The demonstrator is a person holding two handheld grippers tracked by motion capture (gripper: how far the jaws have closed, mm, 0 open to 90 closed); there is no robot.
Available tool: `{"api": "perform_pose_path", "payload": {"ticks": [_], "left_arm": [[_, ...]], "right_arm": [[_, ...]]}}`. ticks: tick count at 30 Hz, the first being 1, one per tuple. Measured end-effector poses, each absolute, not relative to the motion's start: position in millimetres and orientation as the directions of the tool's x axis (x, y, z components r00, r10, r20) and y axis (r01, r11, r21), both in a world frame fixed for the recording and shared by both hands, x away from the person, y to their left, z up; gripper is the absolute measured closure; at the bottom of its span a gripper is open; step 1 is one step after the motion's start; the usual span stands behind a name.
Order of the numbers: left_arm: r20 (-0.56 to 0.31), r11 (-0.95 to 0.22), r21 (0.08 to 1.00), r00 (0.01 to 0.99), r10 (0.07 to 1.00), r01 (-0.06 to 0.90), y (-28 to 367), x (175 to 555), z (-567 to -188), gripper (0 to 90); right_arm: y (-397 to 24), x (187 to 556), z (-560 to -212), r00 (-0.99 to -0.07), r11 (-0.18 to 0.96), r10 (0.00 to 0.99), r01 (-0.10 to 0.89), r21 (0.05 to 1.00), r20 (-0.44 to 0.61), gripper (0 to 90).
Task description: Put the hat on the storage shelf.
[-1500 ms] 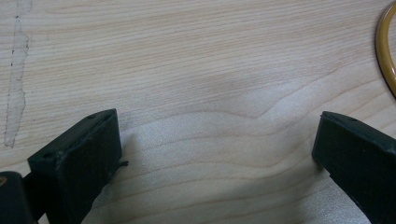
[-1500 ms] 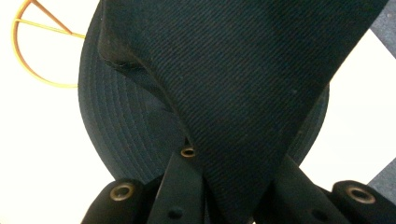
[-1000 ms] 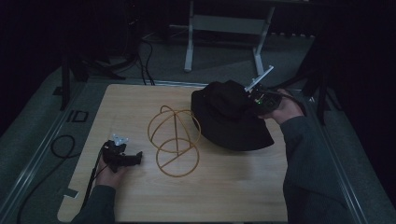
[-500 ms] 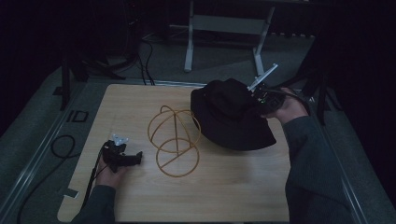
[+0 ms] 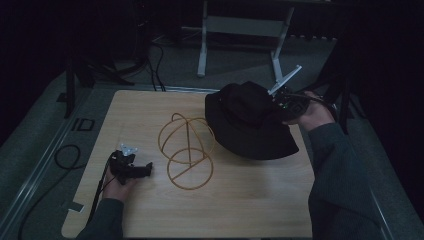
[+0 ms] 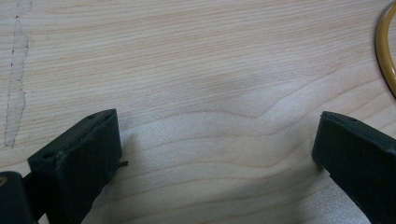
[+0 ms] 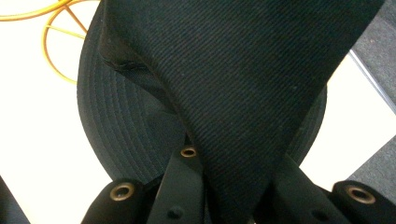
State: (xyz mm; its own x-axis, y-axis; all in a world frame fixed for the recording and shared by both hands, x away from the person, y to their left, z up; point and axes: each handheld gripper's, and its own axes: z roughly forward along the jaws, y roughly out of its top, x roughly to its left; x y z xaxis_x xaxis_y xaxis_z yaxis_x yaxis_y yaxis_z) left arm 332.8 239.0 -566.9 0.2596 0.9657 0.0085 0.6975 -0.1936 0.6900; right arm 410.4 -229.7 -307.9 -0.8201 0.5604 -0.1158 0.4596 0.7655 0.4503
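Note:
A black bucket hat sits at the right side of the wooden table, its crown pinched and lifted. My right gripper is shut on the crown fabric of the black bucket hat, whose brim hangs below. A yellow wire hat stand stands at the table's middle, left of the hat; its wires show beyond the brim. My left gripper rests on the table at the front left, open, with bare wood between its jaws. The stand's base ring curves at the far right.
A metal frame stands on the floor behind the table. A black cable loops on the grey floor to the left. A pale scuff mark runs along the wood near my left gripper.
My right gripper has raised the hat's crown slightly and shifted a little to the right. The left gripper has stayed put.

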Motion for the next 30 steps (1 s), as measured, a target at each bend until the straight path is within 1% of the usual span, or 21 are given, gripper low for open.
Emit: {"api": "perform_pose_path", "payload": {"ticks": [15, 30], "left_arm": [[0.010, -0.197, 0.688, 0.262, 0.965, 0.699, 239.1, 332.6, -566.8, 1.6], [0.011, -0.199, 0.686, 0.264, 0.964, 0.699, 239.2, 332.6, -566.7, 1.6]], "right_arm": [[-235.9, 407.5, -300.4, -0.827, 0.775, 0.547, 0.444, 0.451, -0.126, 86.7], [-243.4, 400.7, -286.0, -0.830, 0.779, 0.540, 0.430, 0.456, -0.141, 86.7]]}}
